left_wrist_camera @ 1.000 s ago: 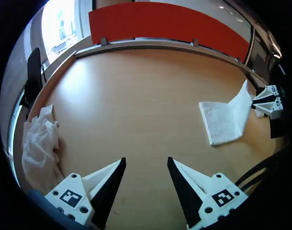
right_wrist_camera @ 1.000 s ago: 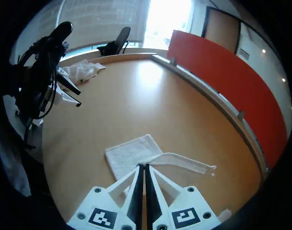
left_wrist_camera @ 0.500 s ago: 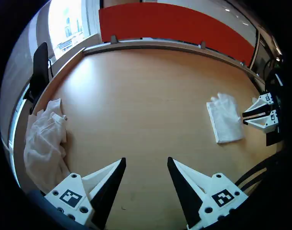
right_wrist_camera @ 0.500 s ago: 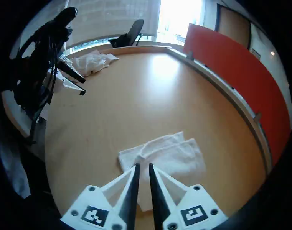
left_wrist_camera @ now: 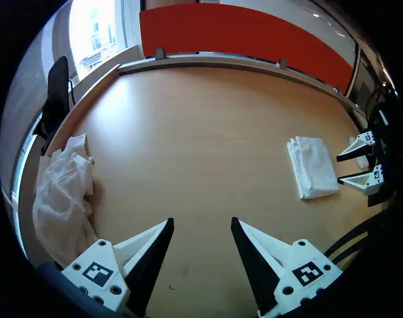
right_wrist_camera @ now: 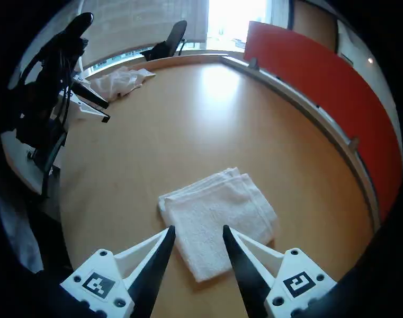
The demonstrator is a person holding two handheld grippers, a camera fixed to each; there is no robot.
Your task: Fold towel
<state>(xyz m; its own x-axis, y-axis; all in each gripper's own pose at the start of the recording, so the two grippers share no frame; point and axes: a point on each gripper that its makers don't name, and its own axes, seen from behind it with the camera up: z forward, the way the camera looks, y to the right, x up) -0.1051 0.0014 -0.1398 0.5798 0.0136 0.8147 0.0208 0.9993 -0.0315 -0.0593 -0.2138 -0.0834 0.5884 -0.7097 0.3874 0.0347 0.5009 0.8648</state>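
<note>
Left gripper (left_wrist_camera: 201,221), seen from its own camera, hangs over bare table (left_wrist_camera: 201,122) with its two fingers spread wide and nothing between them. In that left gripper view the towel (left_wrist_camera: 313,167) lies far to the right as a neat, narrow white rectangle, its layered edges showing along one side. The right gripper (left_wrist_camera: 341,169) sits just beside it, fingers apart and gripping none of the fabric. A loose heap of white cloth (left_wrist_camera: 63,196) is bunched at the table's left edge, well apart from the towel, with a chair (left_wrist_camera: 55,100) behind it and a red panel (left_wrist_camera: 243,32) along the far side. In the right gripper view, the right gripper (right_wrist_camera: 198,229) hovers with its fingertips above the near edge of the towel (right_wrist_camera: 222,212), fingers parted and holding nothing. The towel lies flat on the wood, stacked edges visible along its far left side. The left gripper (right_wrist_camera: 107,114) shows far off at upper left, near the cloth heap (right_wrist_camera: 119,82), fingers apart. Judging from this, the folding looks all but done: the towel is a compact, squared packet and released. At most a final halving or a tidying press remains. Whether the crumpled heap is further work cannot be told.
</note>
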